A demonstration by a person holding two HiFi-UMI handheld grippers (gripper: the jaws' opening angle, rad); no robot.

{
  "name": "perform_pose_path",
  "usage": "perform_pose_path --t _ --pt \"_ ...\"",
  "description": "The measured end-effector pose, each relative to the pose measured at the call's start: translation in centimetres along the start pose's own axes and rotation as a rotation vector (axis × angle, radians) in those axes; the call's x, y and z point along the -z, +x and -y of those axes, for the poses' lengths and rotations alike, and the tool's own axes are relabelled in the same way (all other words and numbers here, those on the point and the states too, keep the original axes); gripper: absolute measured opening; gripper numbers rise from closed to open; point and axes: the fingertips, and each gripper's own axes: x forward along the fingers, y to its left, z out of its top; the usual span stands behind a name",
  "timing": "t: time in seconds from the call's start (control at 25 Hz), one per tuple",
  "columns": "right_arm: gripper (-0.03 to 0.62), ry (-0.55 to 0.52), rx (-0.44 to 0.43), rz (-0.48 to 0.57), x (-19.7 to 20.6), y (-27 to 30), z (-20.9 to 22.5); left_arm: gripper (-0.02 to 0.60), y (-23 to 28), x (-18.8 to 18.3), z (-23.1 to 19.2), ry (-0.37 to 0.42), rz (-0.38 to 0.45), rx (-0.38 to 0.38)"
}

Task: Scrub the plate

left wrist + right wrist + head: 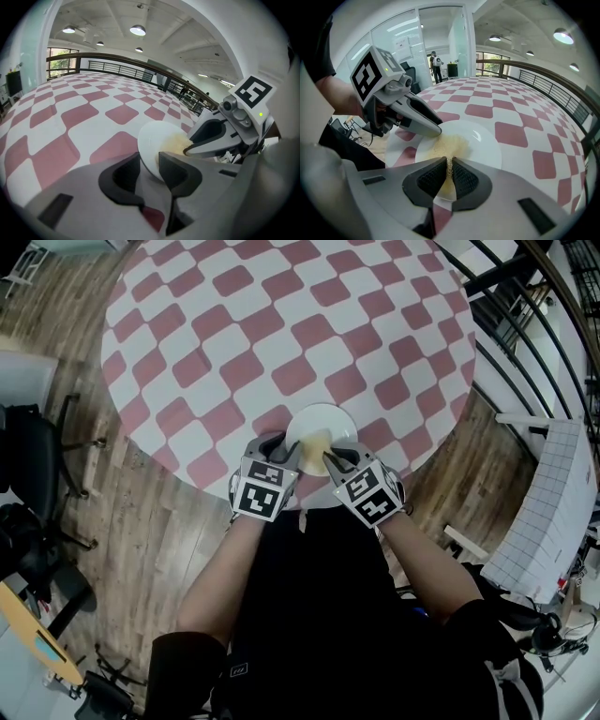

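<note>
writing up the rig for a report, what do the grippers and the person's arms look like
Both the left gripper and right gripper have pale grey moulded bodies, tapered jaws with dark pads, and a cube of black-and-white square markers on top; each shows a small green light. The person wears a black top with short sleeves.

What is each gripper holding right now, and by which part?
The left gripper clamps the round white plate by its near rim. The right gripper pinches a thin yellow scrubbing pad by its near edge, over the plate.
</note>
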Motion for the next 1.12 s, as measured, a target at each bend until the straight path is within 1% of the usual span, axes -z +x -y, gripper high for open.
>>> perform_pose_path --t 0.2,0.44,0.6,0.76,0.88,1.12 --pt "0.040 0.024 0.019 -0.007 0.9 -0.8 1.4 0.127 -0.1 -0.1 -0.1 -0.006 -0.007 0.006" --pt "0.040 0.033 0.063 -0.011 1.2 -1.4 3.7 0.126 0.0 -0.1 0.0 -0.002 0.002 0.006" --pt "0.040 0.044 0.108 0.003 0.7 -1.3 5.4 0.126 0.0 0.0 0.0 0.003 0.004 0.003" --pt "0.040 0.040 0.138 0.028 -0.7 -0.8 6.6 0.126 -0.1 -0.2 0.1 0.011 0.009 -0.002" --pt "0.040 0.029 0.135 0.052 -2.2 0.3 6.7 0.126 -0.1 -0.1 0.1 0.009 0.009 0.001" --pt "0.040 -0.001 0.088 0.047 -4.5 1.9 5.0 0.126 0.0 -0.1 0.0 0.003 0.004 0.012"
